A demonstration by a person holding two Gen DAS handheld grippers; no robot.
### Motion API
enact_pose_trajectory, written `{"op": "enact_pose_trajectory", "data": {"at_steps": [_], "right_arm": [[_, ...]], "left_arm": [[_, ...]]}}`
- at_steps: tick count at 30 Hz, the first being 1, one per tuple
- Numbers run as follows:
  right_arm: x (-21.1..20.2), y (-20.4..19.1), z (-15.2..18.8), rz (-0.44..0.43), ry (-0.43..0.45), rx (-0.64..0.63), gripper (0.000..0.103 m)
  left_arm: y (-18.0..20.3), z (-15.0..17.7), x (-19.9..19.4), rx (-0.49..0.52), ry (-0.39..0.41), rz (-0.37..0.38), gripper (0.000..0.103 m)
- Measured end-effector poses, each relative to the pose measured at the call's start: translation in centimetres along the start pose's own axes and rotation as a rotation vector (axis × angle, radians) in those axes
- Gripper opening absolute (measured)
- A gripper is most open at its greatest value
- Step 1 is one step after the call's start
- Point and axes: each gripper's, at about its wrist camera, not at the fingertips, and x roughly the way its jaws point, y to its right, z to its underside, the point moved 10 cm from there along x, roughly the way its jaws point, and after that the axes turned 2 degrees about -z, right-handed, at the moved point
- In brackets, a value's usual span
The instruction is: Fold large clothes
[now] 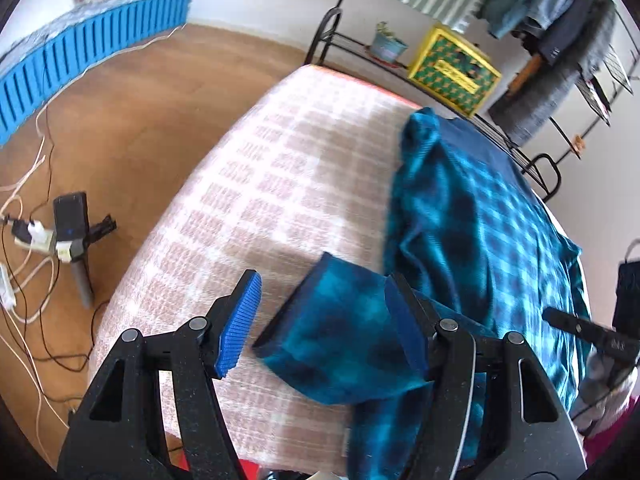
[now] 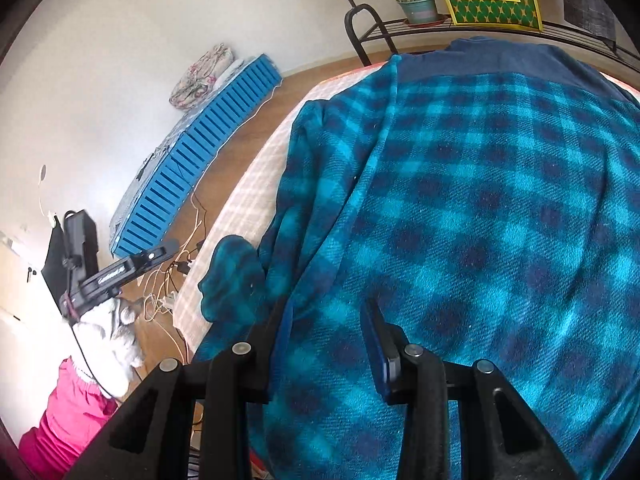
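Observation:
A teal and navy plaid fleece shirt (image 1: 480,208) lies spread on a bed with a pink-and-white checked cover (image 1: 260,184), its navy collar at the far end. In the left wrist view one sleeve cuff (image 1: 340,332) lies folded back between the blue pads (image 1: 238,320) of my left gripper (image 1: 324,280), which is open; the cuff rests against the right finger only. In the right wrist view the shirt (image 2: 480,200) fills the frame. My right gripper (image 2: 326,304) is down on its near edge, with a ridge of the fleece caught between both fingers. The other gripper (image 2: 120,268) shows at the left.
Wood floor (image 1: 132,120) with cables and a power strip (image 1: 36,240) lies left of the bed. A blue slatted panel (image 1: 80,60) runs along the wall. Behind the bed a black metal rack (image 1: 352,44) carries a plant pot (image 1: 386,44), a yellow-green bag (image 1: 452,68) and hanging clothes (image 1: 560,20).

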Motion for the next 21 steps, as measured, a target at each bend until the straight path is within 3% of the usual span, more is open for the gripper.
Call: {"op": "enact_pose_trajectory", "data": {"at_steps": [2,4,8,12,21], "right_arm": [[0.0,-0.1,0.9,0.000,-0.006,0.002,0.038],[0.0,-0.3,1.5,0.011,-0.009,-0.004,0.038],[-0.6,-0.3,1.9,0.031,-0.010,-0.018,0.038],[-2.1,-0.8,1.9,0.040,-0.008,-0.028,0.038],[-4.6,-4.2,-1.7,0.071,0.022,-0.150,0.039]], "left_arm": [[-1.6,0.3,2.1,-0.048,-0.051,0.004,0.066],[-1.7,1.1,3.6,-0.055,-0.090,0.030,0.056],[-0.7,2.6,5.2,-0.056,-0.144,0.094,0.008],[0.9,3.5,4.1,0.006,-0.117,0.108,0.000],[7.3,5.6,-6.3,0.141,0.013,0.246,0.000]]}}
